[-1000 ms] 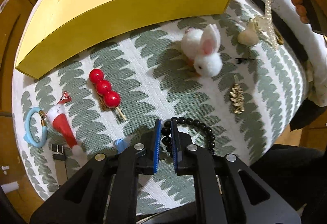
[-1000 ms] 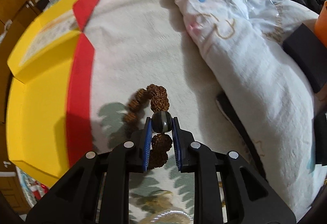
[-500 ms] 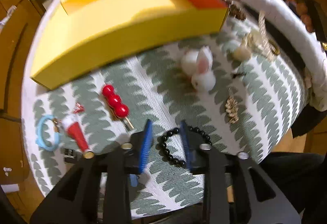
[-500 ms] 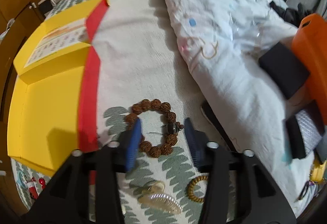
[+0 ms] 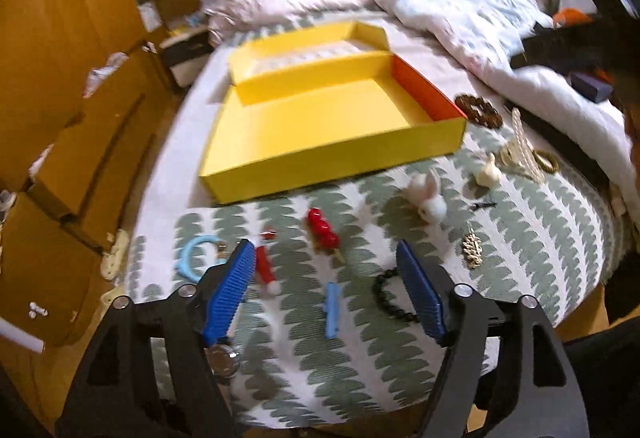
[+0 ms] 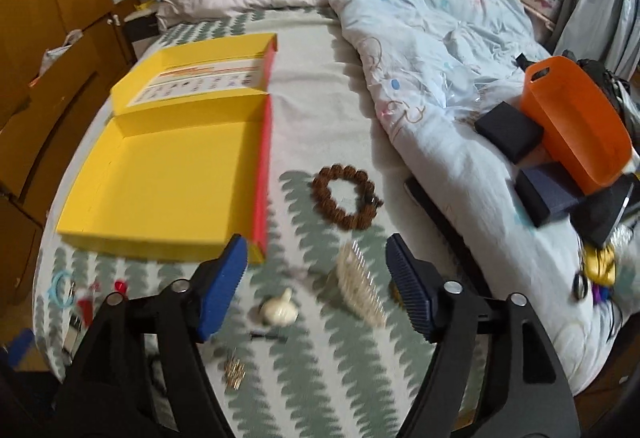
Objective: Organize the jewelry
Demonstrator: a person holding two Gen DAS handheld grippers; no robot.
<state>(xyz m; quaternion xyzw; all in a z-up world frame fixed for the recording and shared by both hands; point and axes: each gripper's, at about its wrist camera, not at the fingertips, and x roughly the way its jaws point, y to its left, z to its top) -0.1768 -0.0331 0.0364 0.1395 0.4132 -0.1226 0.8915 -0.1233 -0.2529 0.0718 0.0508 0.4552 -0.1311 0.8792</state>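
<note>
In the left wrist view, the left gripper [image 5: 326, 286] filled the bottom of the frame, its blue jaws opening wide with nothing pressed between them. The black bead bracelet [image 5: 390, 296] lay on the patterned bedspread [image 5: 520, 258] at lower centre-right, half hidden behind the right-hand jaw (so nearest this hand, though not gripped). A blue clip [image 5: 332, 309] lay between the jaws, its long axis running up the frame.

In the right wrist view, the right gripper [image 6: 316, 286] also had its jaws opening, empty. Just above them lay a pale comb clip [image 6: 358, 286], slanting toward lower right. Farther up at centre sat the brown bead bracelet [image 6: 346, 196], clear of the jaws.

Farthest, the yellow box [image 6: 168, 178] lay open at centre left, apparently empty, up and left from both bracelets.
</note>
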